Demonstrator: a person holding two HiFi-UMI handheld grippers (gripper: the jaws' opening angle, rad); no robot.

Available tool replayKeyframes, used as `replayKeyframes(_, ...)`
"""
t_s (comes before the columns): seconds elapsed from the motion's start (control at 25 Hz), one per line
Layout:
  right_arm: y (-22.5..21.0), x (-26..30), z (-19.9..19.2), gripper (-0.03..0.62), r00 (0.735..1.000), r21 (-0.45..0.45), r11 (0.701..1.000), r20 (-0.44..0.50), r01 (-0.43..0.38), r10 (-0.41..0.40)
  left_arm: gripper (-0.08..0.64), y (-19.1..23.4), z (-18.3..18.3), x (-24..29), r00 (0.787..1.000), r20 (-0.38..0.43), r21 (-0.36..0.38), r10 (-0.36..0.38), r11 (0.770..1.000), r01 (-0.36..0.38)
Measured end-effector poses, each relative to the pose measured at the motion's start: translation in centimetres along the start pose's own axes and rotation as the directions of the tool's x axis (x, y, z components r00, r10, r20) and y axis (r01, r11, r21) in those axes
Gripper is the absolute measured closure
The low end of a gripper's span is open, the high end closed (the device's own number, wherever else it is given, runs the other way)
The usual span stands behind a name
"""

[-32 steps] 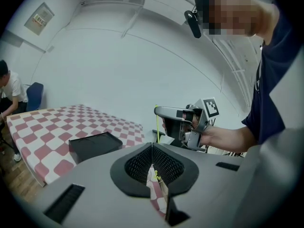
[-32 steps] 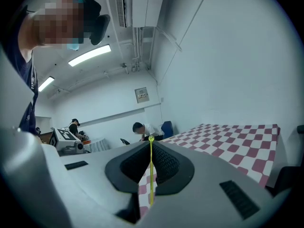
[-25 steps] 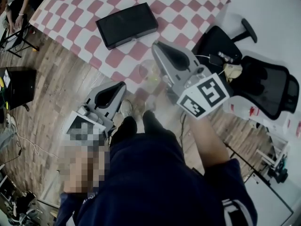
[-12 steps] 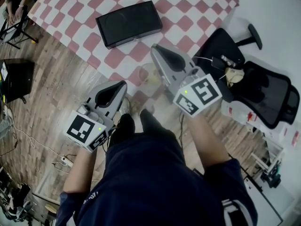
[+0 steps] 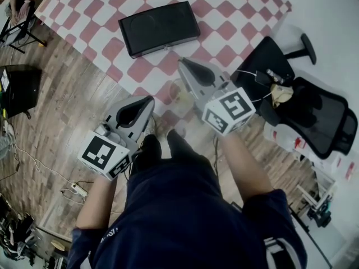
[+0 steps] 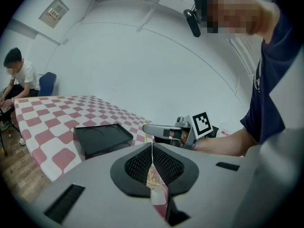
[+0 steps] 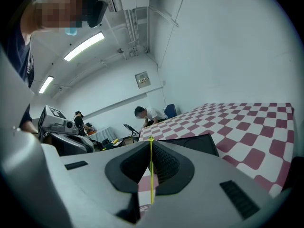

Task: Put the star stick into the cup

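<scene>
Head view, red-and-white checked table (image 5: pixel 224 15), black tray (image 5: pixel 159 28) on it, left gripper (image 5: pixel 149 100) beside the near edge, jaws together on nothing, right gripper (image 5: pixel 182 62) over that edge, clear cup (image 5: pixel 178 92) just beside its tip, thin yellow star stick (image 7: pixel 151 177) pinched upright in the right jaws.

black box (image 5: pixel 159 28) stands beyond the cup (image 5: pixel 178 92) (open cloth (image 5: pixel 235 15) to its right)

Tablecloth (image 5: pixel 224 15) cloth; black tray (image 5: pixel 159 28) matt plastic; floor (image 5: pixel 73 111) wood.
</scene>
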State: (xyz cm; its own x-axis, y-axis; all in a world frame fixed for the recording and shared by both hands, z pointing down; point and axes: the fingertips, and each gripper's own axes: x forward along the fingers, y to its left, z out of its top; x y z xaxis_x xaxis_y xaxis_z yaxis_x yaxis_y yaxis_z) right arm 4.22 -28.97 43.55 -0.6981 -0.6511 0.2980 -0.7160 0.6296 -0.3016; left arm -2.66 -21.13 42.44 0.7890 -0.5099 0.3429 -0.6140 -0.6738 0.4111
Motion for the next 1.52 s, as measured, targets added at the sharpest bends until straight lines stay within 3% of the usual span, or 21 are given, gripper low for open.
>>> replayKeyframes(0.84, -2.2, 3.3, -2.7, 0.565, 0.994, 0.076, 0.997, -0.110, 0.030, -0.021, 0.525, 2.5, 0.5, -0.3, 1.000, 0.003, -0.020, 0.024, 1.000, -0.024)
replayKeyframes(1.0, -2.5, 3.2, -3.1, 0.490, 0.992, 0.096, 0.995, -0.124, 0.033, -0.021, 0.525, 2.4, 0.8, -0.1, 1.000, 0.003, -0.017, 0.015, 1.000, -0.015)
replayKeyframes(1.52, -2.3, -0.4, -2.0, 0.503, 0.995, 0.113, 0.992, -0.084, 0.056, -0.047, 0.525, 0.7, 2.0, 0.2, 1.000, 0.002, 0.029, -0.030, 0.999, 0.030)
